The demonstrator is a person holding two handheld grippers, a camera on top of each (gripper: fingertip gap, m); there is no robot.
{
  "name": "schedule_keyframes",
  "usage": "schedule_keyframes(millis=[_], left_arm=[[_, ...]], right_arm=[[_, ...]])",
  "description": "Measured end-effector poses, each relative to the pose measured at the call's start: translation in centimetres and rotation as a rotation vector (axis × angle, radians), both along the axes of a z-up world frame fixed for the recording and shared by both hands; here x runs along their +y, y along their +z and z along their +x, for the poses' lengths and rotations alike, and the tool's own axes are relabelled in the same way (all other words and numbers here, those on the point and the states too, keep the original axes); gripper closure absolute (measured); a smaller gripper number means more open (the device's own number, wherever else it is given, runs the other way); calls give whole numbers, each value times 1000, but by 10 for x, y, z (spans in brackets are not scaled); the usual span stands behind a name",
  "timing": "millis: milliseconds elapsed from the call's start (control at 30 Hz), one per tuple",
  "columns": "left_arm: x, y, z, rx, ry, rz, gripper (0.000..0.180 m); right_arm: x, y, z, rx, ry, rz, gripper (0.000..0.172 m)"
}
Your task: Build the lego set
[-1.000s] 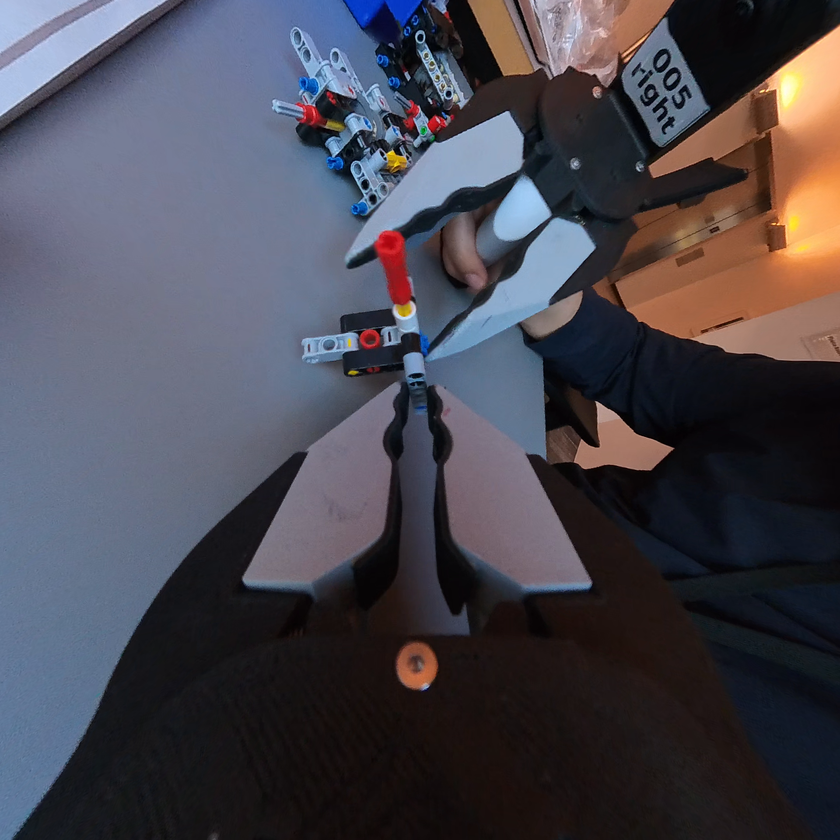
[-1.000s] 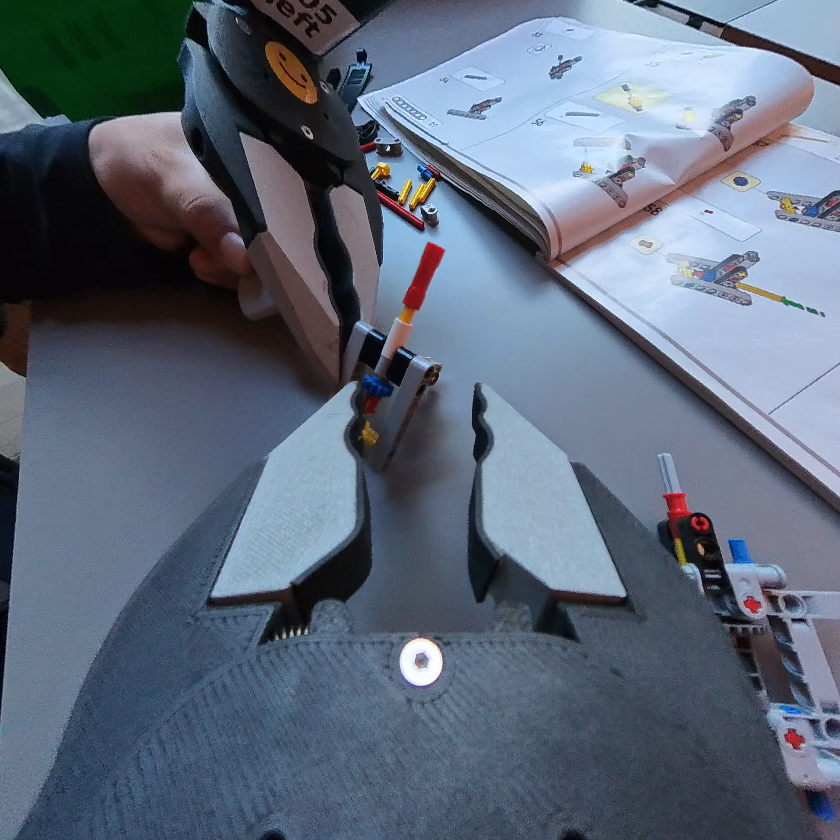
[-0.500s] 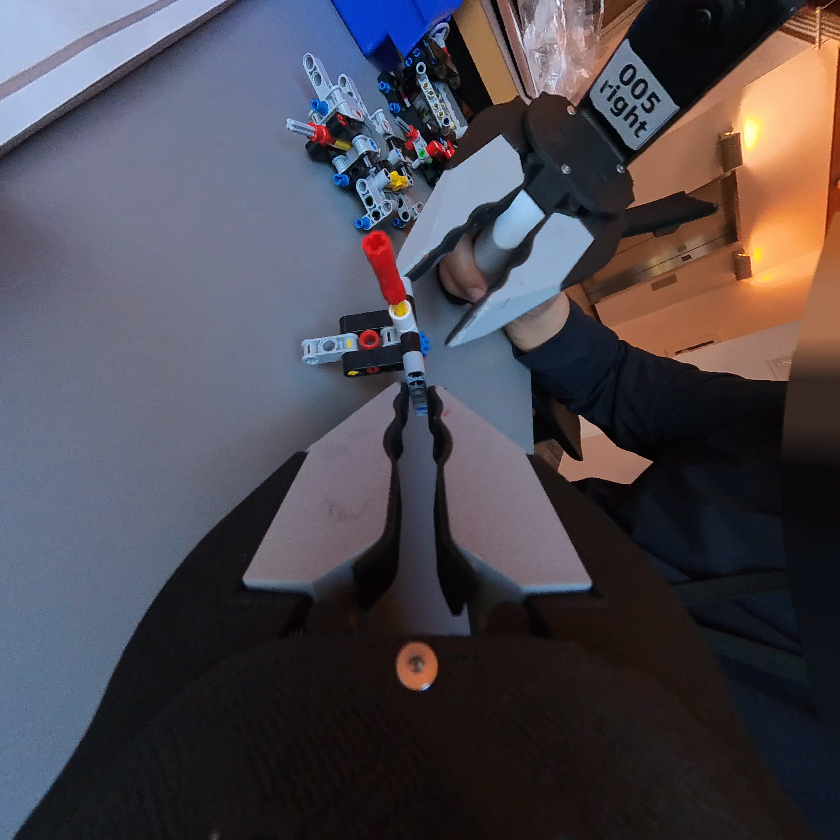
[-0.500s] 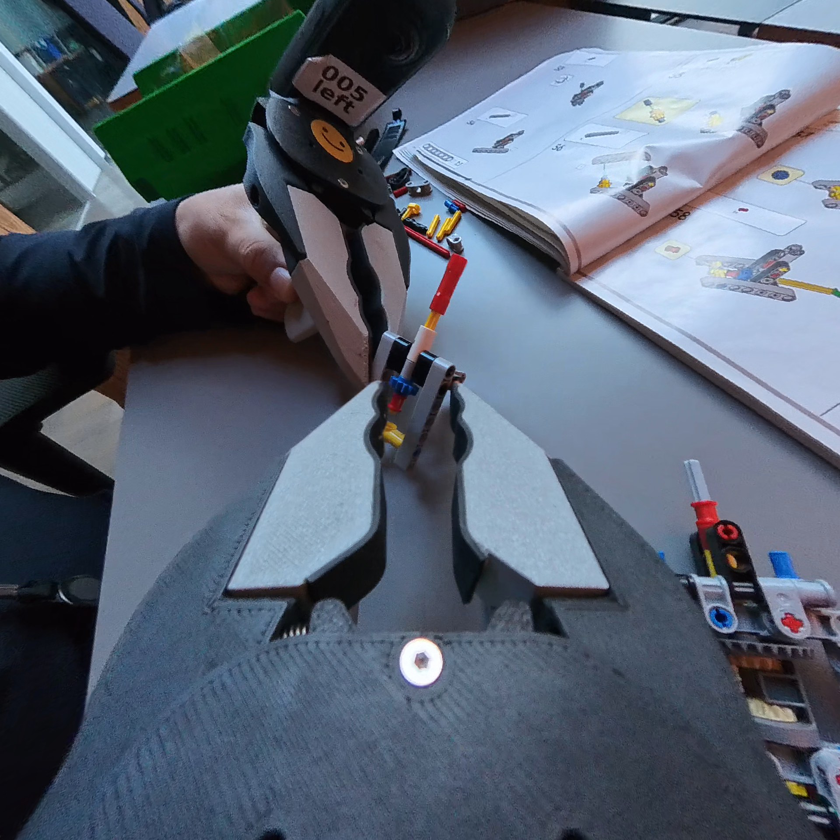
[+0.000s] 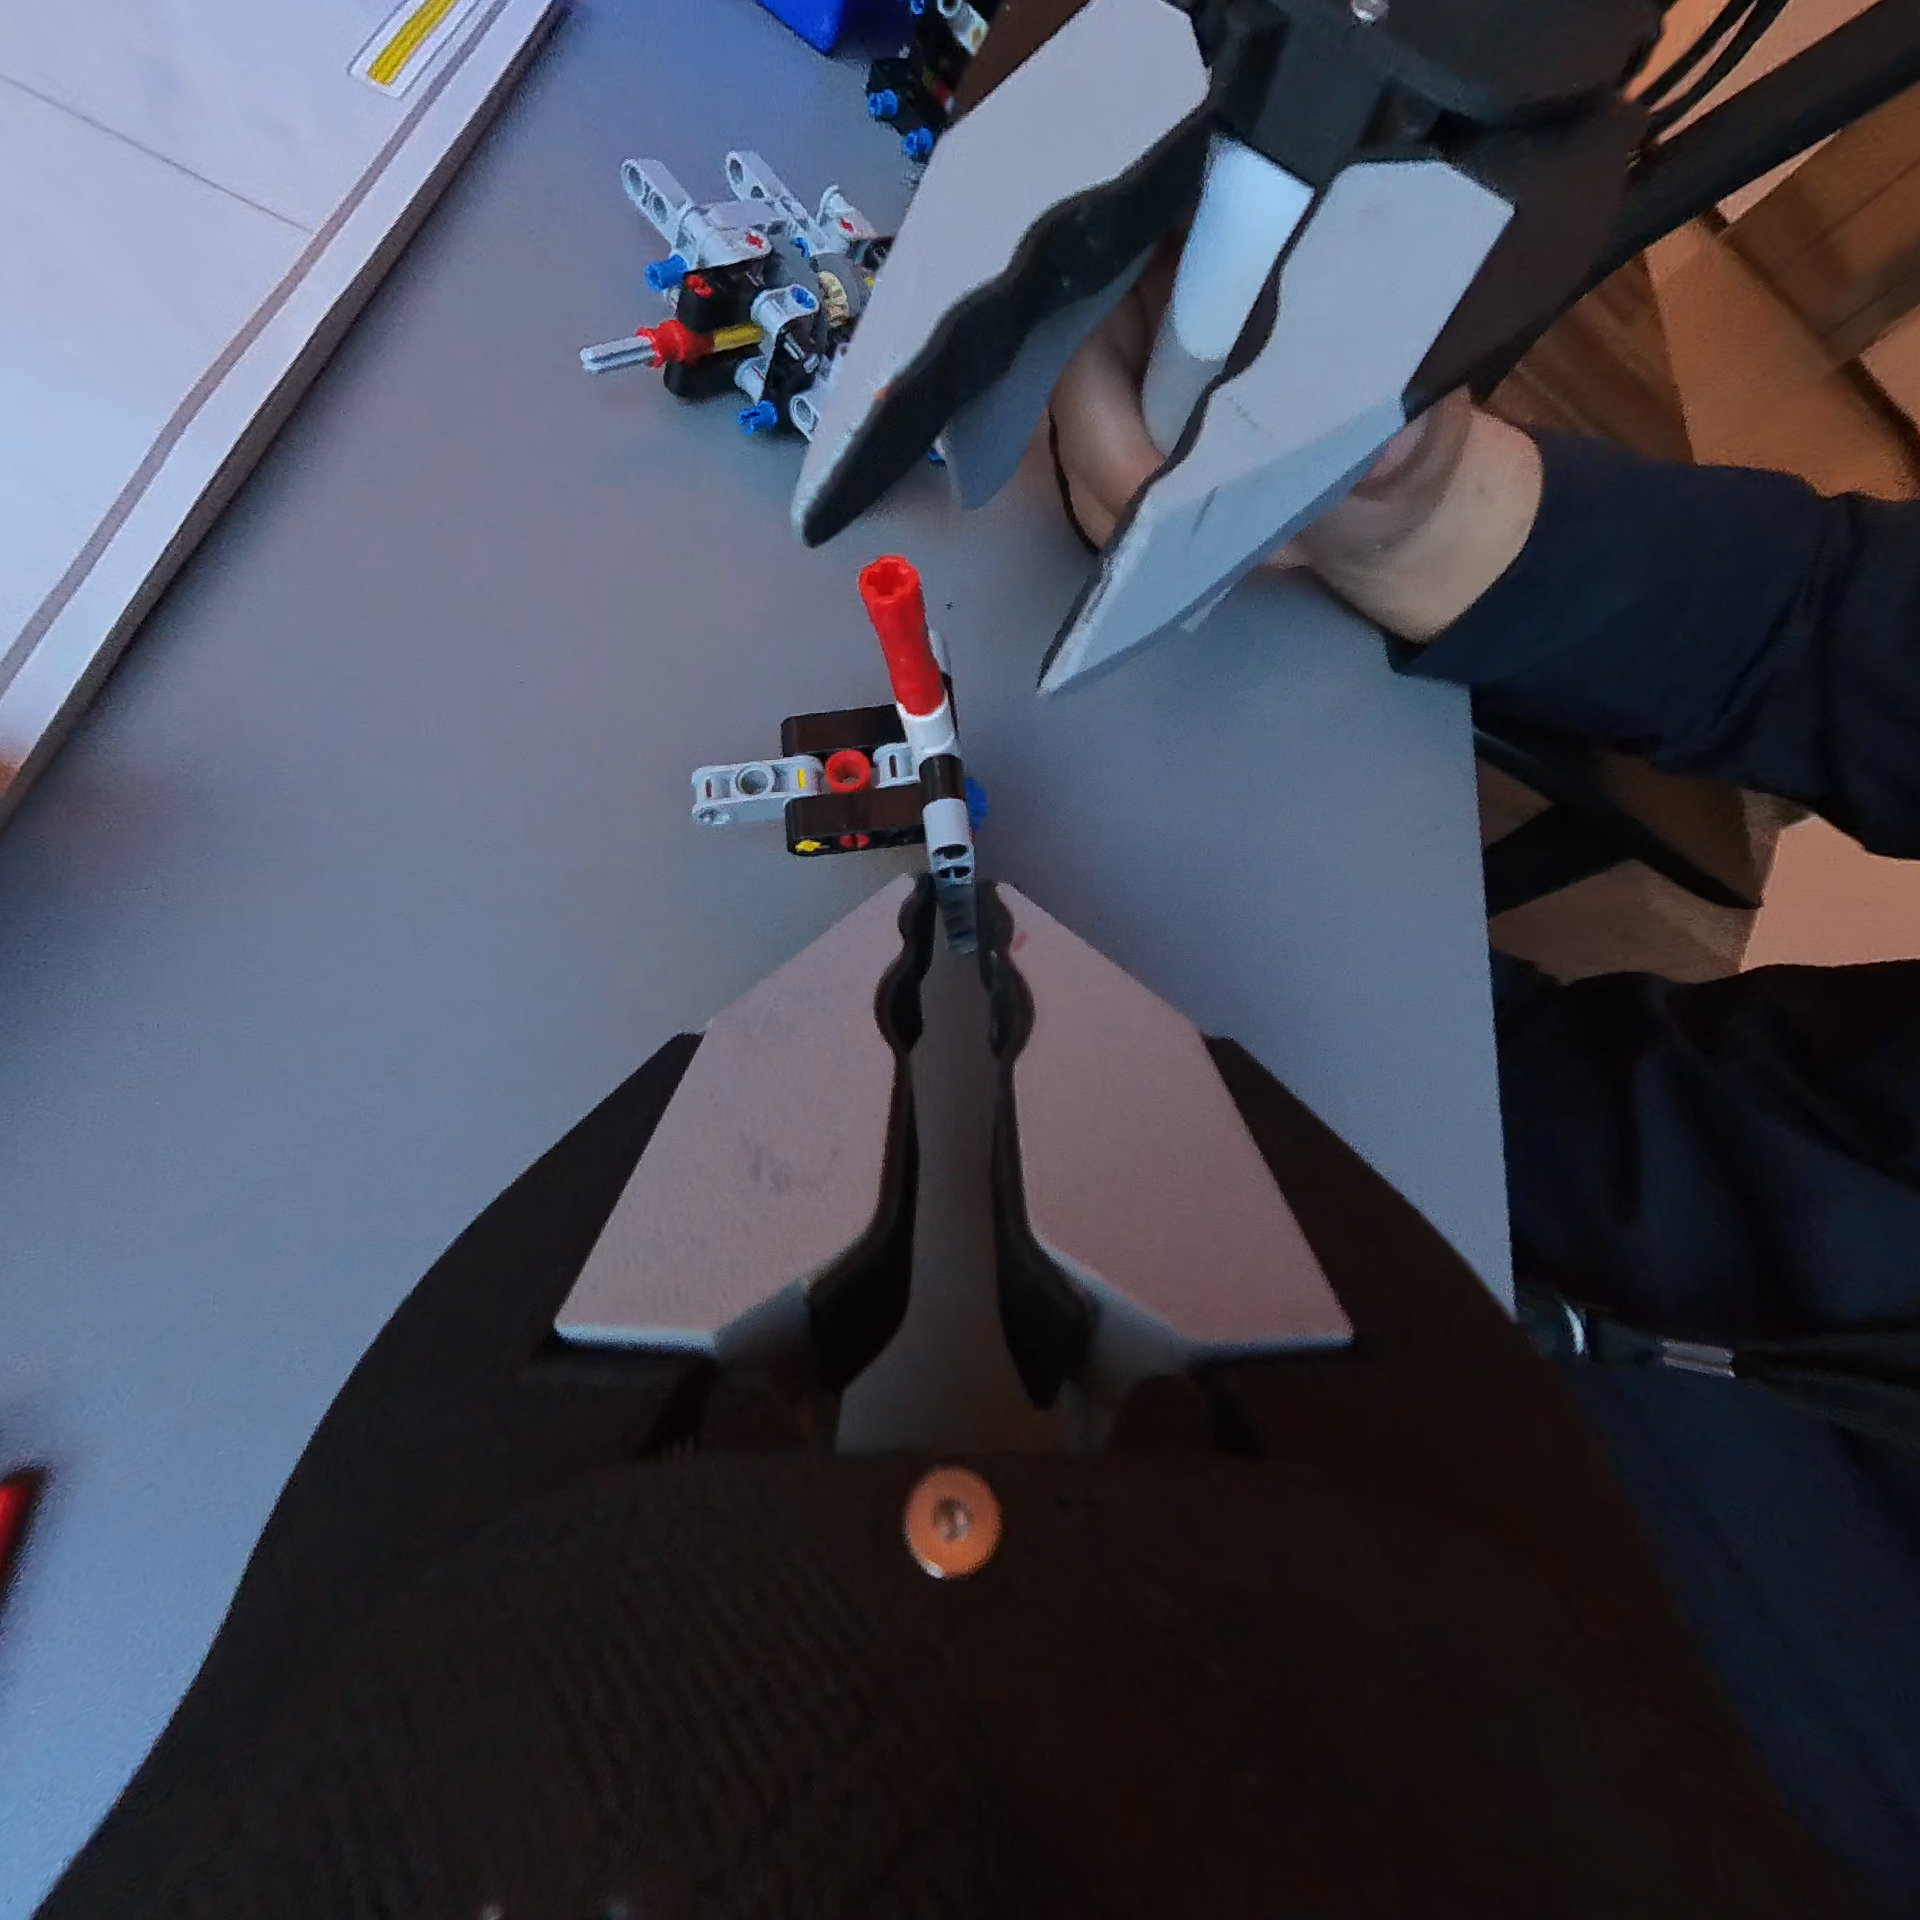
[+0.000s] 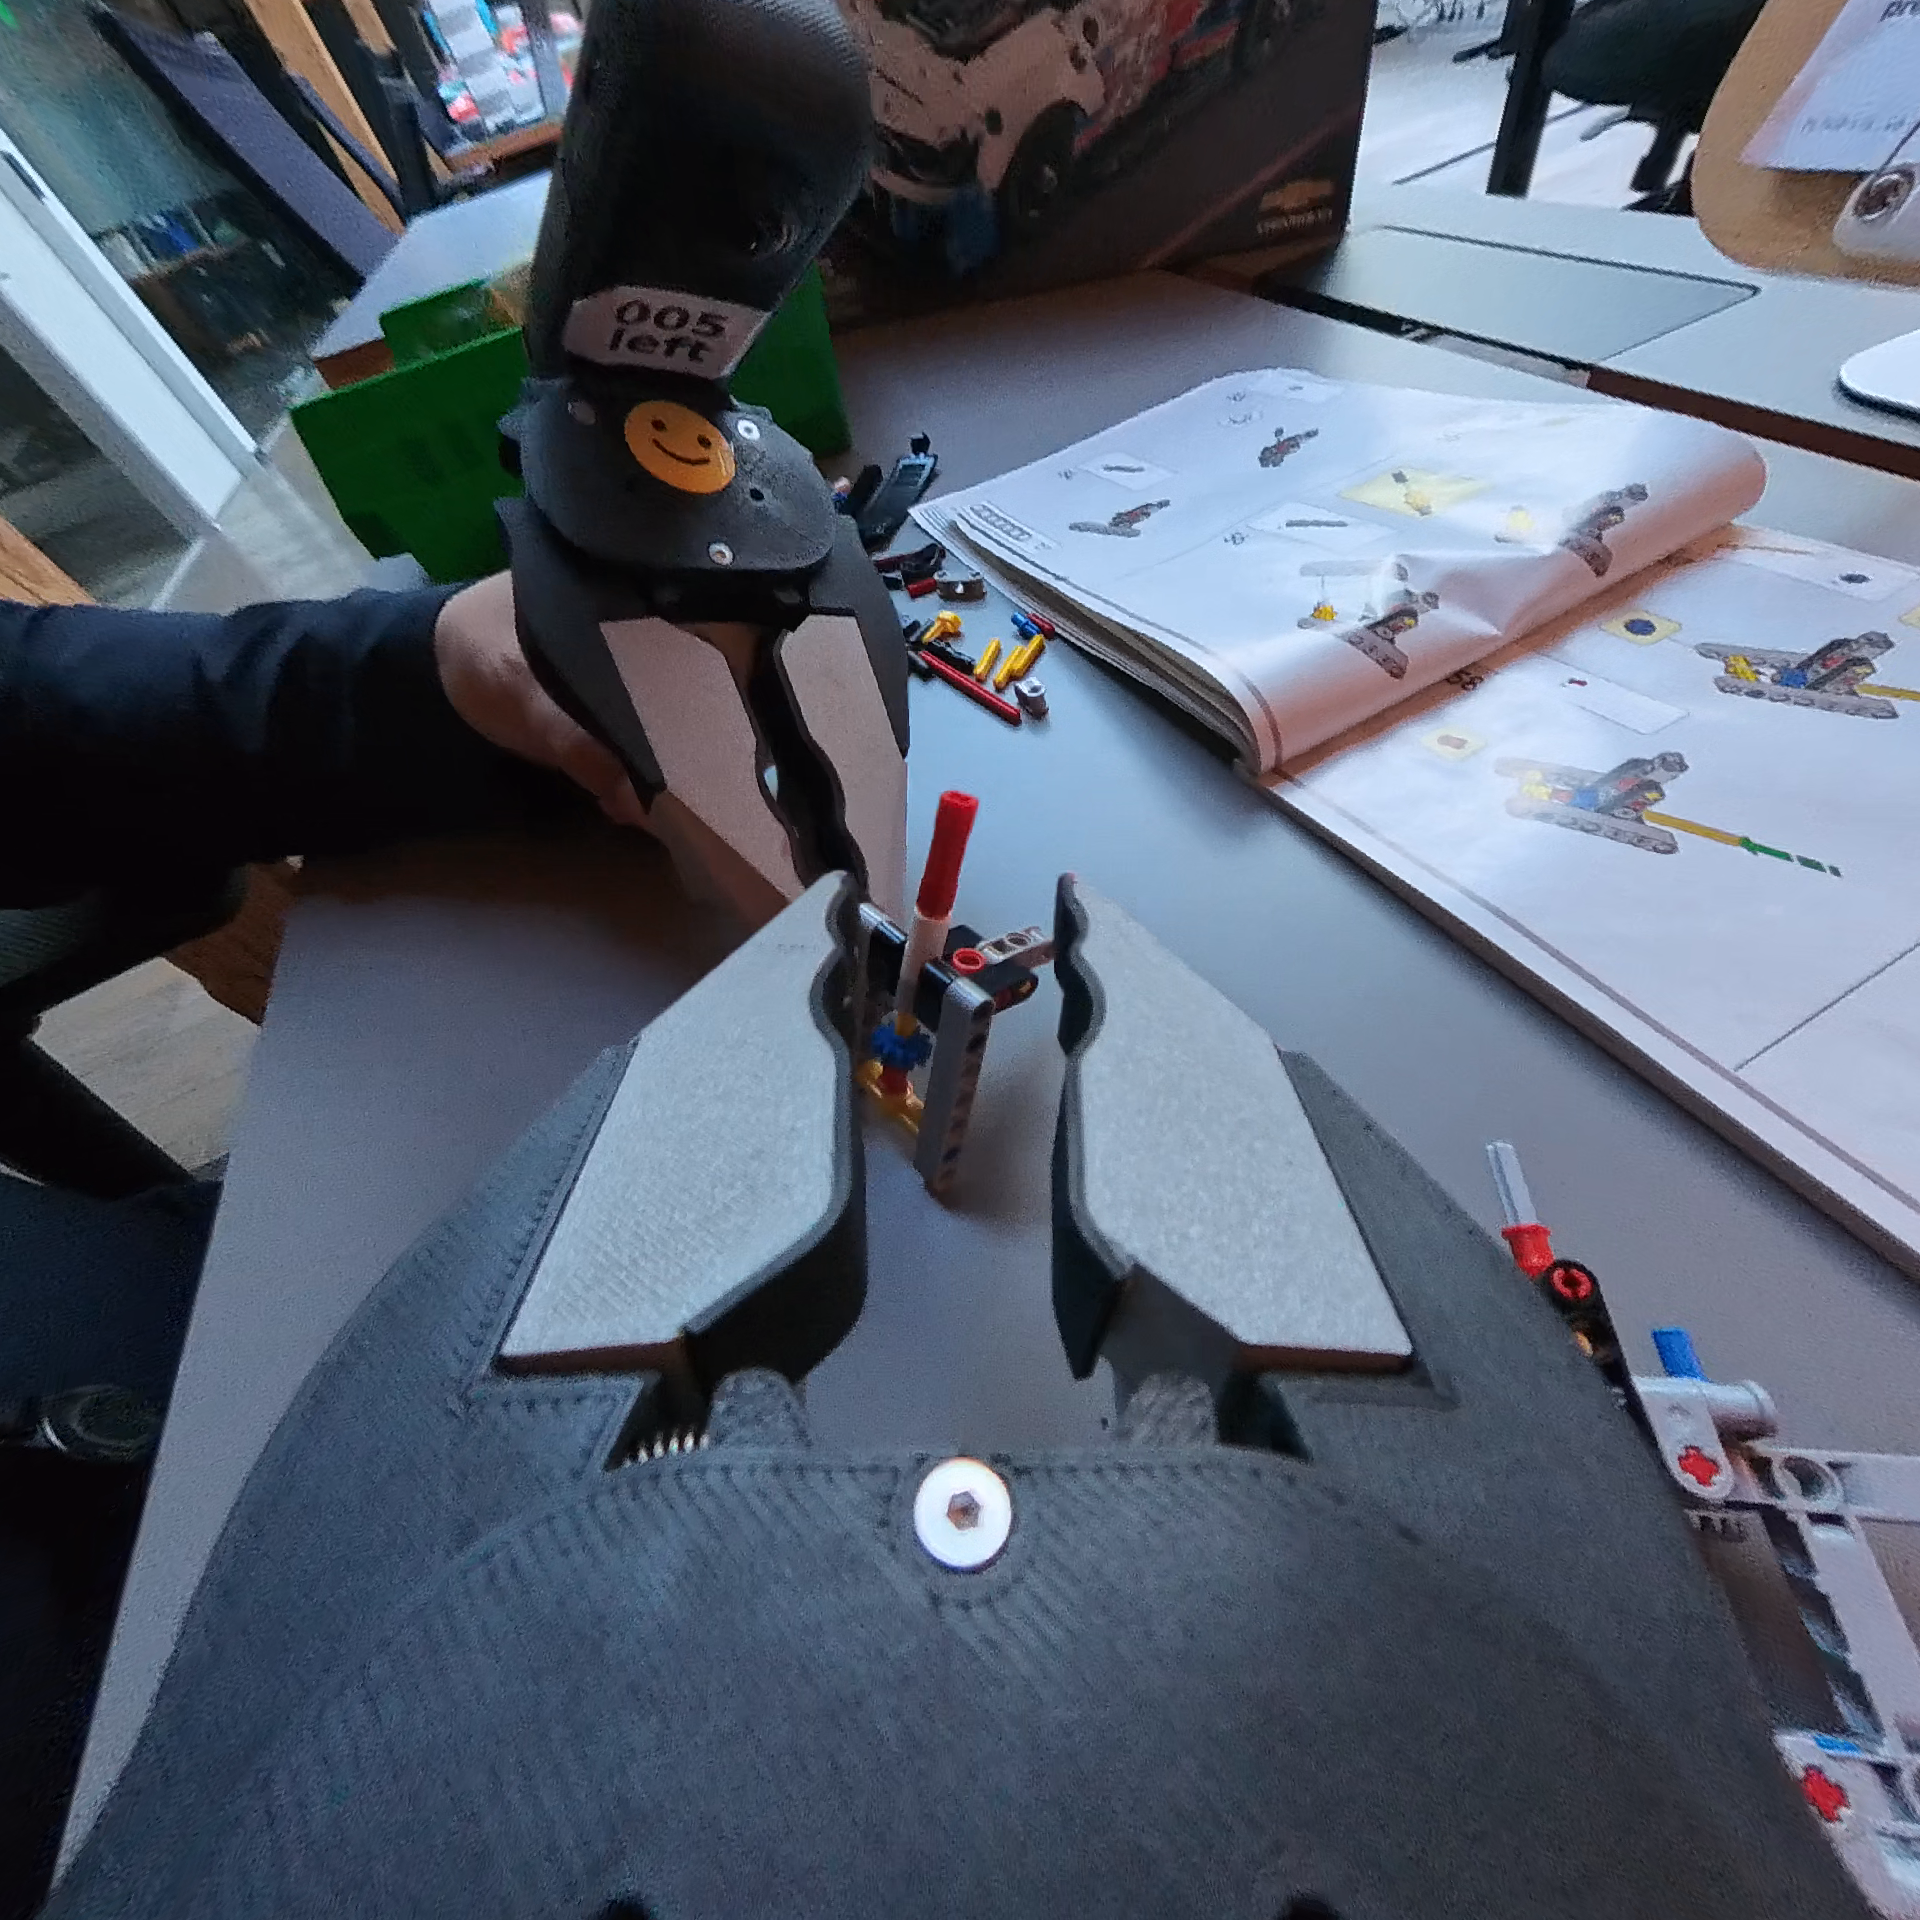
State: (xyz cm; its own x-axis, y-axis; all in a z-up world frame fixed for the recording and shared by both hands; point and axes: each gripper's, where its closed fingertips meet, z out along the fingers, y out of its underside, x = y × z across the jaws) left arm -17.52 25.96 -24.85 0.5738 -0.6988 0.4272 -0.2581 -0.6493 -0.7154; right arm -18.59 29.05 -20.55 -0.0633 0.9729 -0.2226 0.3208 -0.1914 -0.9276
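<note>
In the left wrist view, the instruction booklet is seen along the table at 10 o'clock, and a wide bare stretch of grey table lies between it and the work, so the freest room for moving is judged to be at 9 o'clock. At centre, the left gripper is clamped narrowly on the grey beam of a small brick assembly, from which a red axle piece stands up; only the beam's end is pinched, so a twist or slip out of the fingertips is judged possible if the assembly is pushed sideways. At 12 o'clock a larger brick sub-assembly rests near enough to be knocked by a wide swing. At 1 o'clock the right gripper hangs over the axle with its fingers spread and nothing gripped; in its own view the assembly stands between its pads, the left fingertip close beside the black part, contact not certain. Should those pads be brought together off-centre, the axle could be bent aside or the assembly levered from the left gripper's hold. At 3 o'clock the table edge runs close beside the work, so a dropped piece is judged likely to fall off there.
</note>
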Motion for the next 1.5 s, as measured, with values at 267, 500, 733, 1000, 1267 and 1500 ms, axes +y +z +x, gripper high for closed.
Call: schedule_keyframes(millis=[267, 500, 733, 1000, 1267, 1500], left_arm=[[2, -2, 0, 68, -1, 67, 176], [2, -1, 3, 118, -11, 118, 176], [1, -1, 4, 148, -18, 146, 176], [3, -1, 3, 174, -1, 163, 176], [1, -2, 6, 174, -8, 158, 174], [4, 1, 3, 195, 15, 203, 173]], right_arm=[[-1, 11, 1, 60, 10, -45, 146], [-7, 19, 0, 95, 44, -52, 150], [-11, 11, -1, 48, 63, -23, 168], [-10, 7, 0, 6, 47, 50, 169], [-6, 2, 1, -38, 5, 92, 169], [0, 1, 3, -4, -22, -2, 169]])
